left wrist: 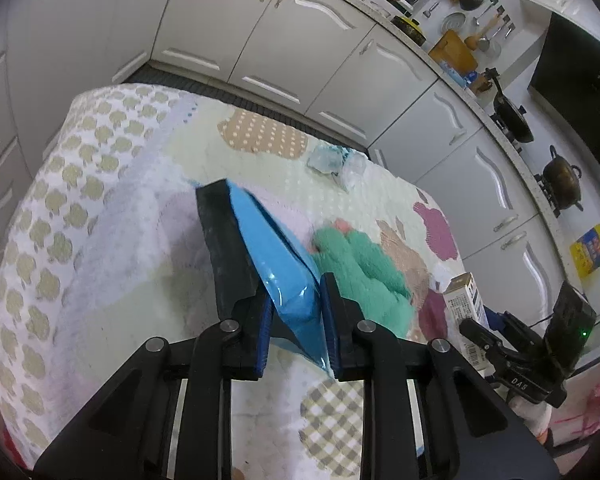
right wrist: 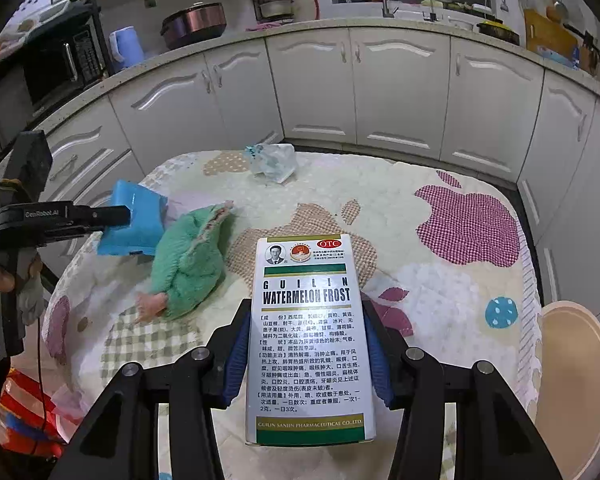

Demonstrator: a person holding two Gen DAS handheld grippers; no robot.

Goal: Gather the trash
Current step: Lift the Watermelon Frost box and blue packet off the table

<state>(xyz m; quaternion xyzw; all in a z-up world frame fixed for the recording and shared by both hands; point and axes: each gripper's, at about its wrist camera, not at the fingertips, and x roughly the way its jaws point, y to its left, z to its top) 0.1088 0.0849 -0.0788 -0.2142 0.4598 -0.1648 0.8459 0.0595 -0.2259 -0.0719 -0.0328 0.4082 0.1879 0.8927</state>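
While the blue plastic packet (left wrist: 276,256) runs lengthwise toward eleven o'clock in the left wrist view, the left gripper (left wrist: 296,312) pinches it narrowly above the patchwork tablecloth (left wrist: 112,216). In the right wrist view, the Watermelon Frost medicine box (right wrist: 308,336) points to twelve o'clock, clamped half-wide by the right gripper (right wrist: 306,354); crumpled clear plastic (right wrist: 274,160) lies beyond at twelve.

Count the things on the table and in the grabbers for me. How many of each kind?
Blue packets: 1, the blue packet in the left gripper.
Boxes: 1, the medicine box in the right gripper.
Green cloths: 1, the green cloth.
Crumpled clear wrappers: 1, the clear wrapper.
Total: 4
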